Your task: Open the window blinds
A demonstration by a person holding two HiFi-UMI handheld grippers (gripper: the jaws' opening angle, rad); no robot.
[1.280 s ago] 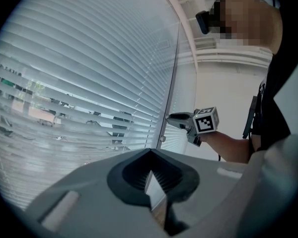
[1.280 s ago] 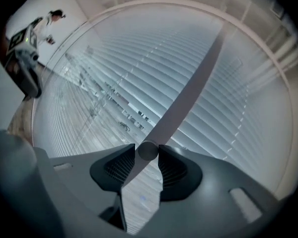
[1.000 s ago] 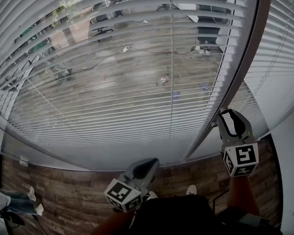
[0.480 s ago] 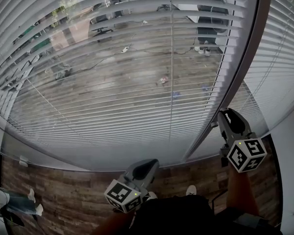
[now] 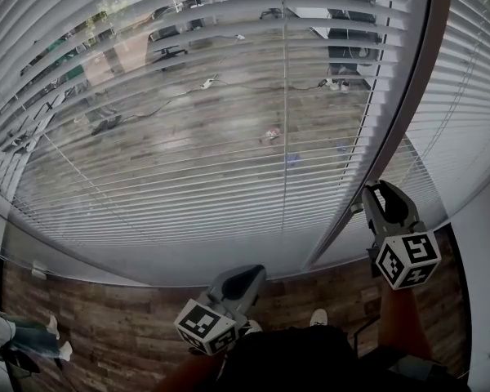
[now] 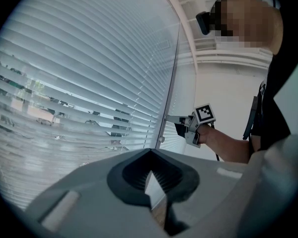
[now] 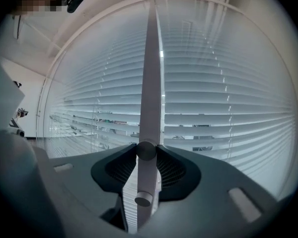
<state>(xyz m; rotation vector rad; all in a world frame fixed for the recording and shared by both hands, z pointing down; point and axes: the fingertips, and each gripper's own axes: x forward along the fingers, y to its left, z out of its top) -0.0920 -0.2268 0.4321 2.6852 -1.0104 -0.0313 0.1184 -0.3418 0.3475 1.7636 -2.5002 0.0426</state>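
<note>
Head view: the blinds (image 5: 188,137) hang full length over the window with the slats only part tilted, so the task isn't done. The right gripper (image 5: 381,194) is up at the upright bar (image 5: 392,129) between the two blind panels. The left gripper (image 5: 243,278) sits low over the wood floor (image 5: 106,317), jaws together and empty. Risk: if the right one pulls or leans instead of turning, the bar or its top fitting could strain, or the slats could tilt the wrong way and shut. Left gripper view: its own jaws meet tip to tip with nothing in them. The right gripper (image 6: 173,119) reaches level to the bar, with a small round knob (image 6: 160,139) just below it. Risk: a careless swing of the idle left could bend slats. Right gripper view: the upright bar (image 7: 150,83) runs straight up between the jaws. They have just been closing and look seated on both its sides, so I read it as gripped. I can't tell if it's the tilt wand or a frame post. If it's a post, turning does nothing; if the grip is loose, the pads slip round it. Containers: none in any view, nothing to list.
</note>
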